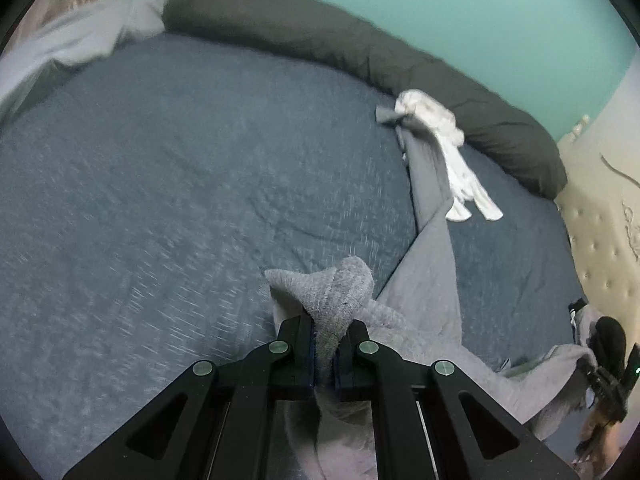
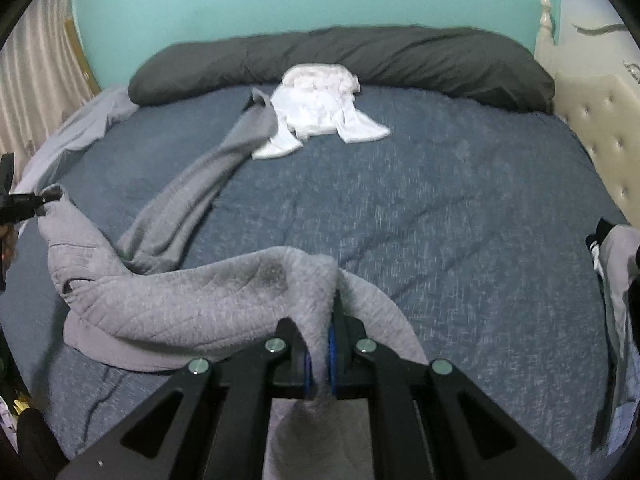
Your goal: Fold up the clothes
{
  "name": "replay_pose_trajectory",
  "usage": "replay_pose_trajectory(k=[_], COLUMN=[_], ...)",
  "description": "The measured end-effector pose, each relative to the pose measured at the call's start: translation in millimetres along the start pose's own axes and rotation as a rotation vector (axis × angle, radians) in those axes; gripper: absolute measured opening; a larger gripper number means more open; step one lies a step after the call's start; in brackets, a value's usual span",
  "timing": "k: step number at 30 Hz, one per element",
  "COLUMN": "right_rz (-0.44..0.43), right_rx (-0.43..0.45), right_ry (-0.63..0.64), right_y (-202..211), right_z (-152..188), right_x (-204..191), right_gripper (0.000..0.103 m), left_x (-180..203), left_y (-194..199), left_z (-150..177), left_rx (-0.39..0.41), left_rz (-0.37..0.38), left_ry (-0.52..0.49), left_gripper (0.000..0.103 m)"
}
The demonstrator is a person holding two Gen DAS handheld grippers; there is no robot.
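A grey fleece garment (image 1: 424,264) (image 2: 180,292) lies partly on the blue bed cover (image 1: 180,180) (image 2: 440,220). One long limb of it stretches toward the pillow. My left gripper (image 1: 326,326) is shut on a bunched corner of this garment, which sticks up between the pads. My right gripper (image 2: 320,328) is shut on another edge, and the cloth drapes over its fingers. The garment sags between the two grips. The right wrist view shows the left gripper (image 2: 36,200) at the far left edge. The right gripper (image 1: 600,376) appears low at the right of the left wrist view.
A heap of white clothes (image 1: 440,132) (image 2: 320,100) lies against a long dark pillow (image 1: 320,28) (image 2: 400,56) by the teal wall. A cream tufted headboard (image 2: 600,120) bounds the right side. More clothes (image 2: 616,264) hang at the right edge. A pale sheet (image 2: 80,128) lies at the left.
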State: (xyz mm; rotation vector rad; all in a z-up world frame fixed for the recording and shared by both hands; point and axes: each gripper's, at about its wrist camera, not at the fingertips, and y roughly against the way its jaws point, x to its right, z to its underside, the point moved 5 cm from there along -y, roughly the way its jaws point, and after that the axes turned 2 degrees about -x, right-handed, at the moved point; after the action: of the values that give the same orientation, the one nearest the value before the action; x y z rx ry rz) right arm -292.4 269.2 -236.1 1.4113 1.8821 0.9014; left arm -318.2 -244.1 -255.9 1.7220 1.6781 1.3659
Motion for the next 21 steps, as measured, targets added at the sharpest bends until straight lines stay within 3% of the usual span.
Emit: replay_pose_trajectory(k=[1, 3, 5, 8, 10, 15, 21], right_rz=[-0.002, -0.007, -0.011, -0.016, -0.029, -0.037, -0.015], right_rx=[-0.015, -0.035, -0.046, -0.059, -0.062, -0.062, -0.076], right_ry=[-0.004, -0.012, -0.02, -0.033, -0.053, -0.075, -0.053], right_y=[-6.1, -16.3, -21.1, -21.6, -18.3, -7.8, 1.8], right_z=[3.3, 8.2, 11.5, 14.7, 15.3, 17.5, 26.6], right_x=[-0.1, 0.6, 1.7, 3.7, 5.2, -1.0, -9.6], right_gripper=[0.005, 0.005, 0.006, 0.006, 0.006, 0.006, 0.006], left_x=[-3.2, -8.9, -16.8, -28.5, -34.4, -45.7, -63.4], left_y=[-6.1, -7.0, 0.0, 18.6, 29.4, 43.1, 54.3], left_z=[1.9, 6.2, 12.4, 27.1, 41.3, 75.3, 78.4], left_rx=[-0.014, -0.018, -0.011, 0.008, 0.01, -0.004, -0.012], left_rz=[0.011, 0.004, 0.011, 0.033, 0.047, 0.056, 0.087], left_ry=[0.017, 0.025, 0.03, 0.035, 0.032, 0.024, 0.121], left_gripper=[0.007, 0.021, 0.047, 0.062, 0.067, 0.068, 0.068])
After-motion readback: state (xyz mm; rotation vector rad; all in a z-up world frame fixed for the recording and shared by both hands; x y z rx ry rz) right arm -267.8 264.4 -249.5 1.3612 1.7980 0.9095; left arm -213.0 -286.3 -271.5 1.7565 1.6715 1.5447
